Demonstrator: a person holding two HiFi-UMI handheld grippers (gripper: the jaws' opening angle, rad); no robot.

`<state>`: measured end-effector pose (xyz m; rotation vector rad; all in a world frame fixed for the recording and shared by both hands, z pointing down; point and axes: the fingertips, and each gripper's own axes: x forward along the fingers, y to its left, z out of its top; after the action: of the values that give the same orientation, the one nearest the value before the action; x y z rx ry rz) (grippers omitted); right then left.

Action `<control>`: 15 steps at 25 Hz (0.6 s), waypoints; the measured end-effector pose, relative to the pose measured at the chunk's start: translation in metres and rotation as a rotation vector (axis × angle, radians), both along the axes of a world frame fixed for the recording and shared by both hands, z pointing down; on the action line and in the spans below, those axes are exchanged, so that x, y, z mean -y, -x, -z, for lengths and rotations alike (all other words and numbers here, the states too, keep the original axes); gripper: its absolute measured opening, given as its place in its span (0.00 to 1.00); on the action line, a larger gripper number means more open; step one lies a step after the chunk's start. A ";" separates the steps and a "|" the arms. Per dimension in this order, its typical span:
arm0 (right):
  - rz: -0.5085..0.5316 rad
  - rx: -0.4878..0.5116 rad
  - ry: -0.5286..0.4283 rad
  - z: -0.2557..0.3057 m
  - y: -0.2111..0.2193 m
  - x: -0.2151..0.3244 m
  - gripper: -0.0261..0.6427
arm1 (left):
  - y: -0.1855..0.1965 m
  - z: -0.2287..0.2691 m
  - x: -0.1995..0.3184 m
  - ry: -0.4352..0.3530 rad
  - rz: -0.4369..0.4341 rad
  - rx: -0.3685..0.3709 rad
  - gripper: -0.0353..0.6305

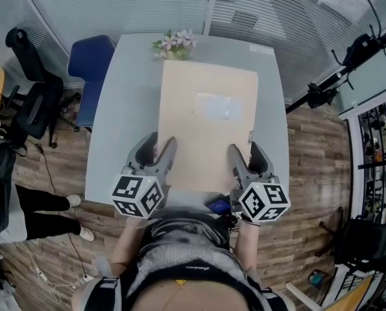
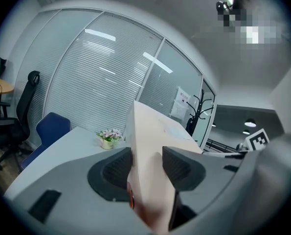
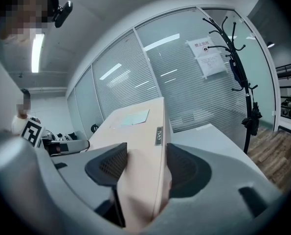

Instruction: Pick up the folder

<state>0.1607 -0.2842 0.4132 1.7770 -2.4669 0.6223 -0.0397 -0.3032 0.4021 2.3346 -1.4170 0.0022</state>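
The folder [image 1: 209, 128] is a large beige one with a pale label, lying lengthwise over the grey table [image 1: 121, 109]. My left gripper [image 1: 159, 144] is shut on its near left corner and my right gripper [image 1: 246, 151] is shut on its near right corner. In the left gripper view the folder [image 2: 150, 131] runs edge-on between the dark ribbed pads of the left gripper [image 2: 146, 163]. The right gripper view shows the folder [image 3: 140, 131] clamped in the same way by the right gripper [image 3: 146, 163]. Its near end sits slightly above the table.
A small pot of flowers [image 1: 174, 44] stands at the table's far edge, just beyond the folder. A blue chair [image 1: 89, 63] and a black office chair [image 1: 30, 102] are to the left. A person's legs [image 1: 50, 212] stand at lower left. A tripod [image 1: 329, 86] is at right.
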 end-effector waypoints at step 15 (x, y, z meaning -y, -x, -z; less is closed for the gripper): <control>0.000 -0.002 -0.031 0.013 0.002 -0.005 0.41 | 0.002 0.014 -0.004 -0.032 0.002 0.016 0.33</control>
<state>0.1585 -0.2792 0.4004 1.7878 -2.4882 0.5859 -0.0419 -0.2992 0.3877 2.3640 -1.4371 -0.0025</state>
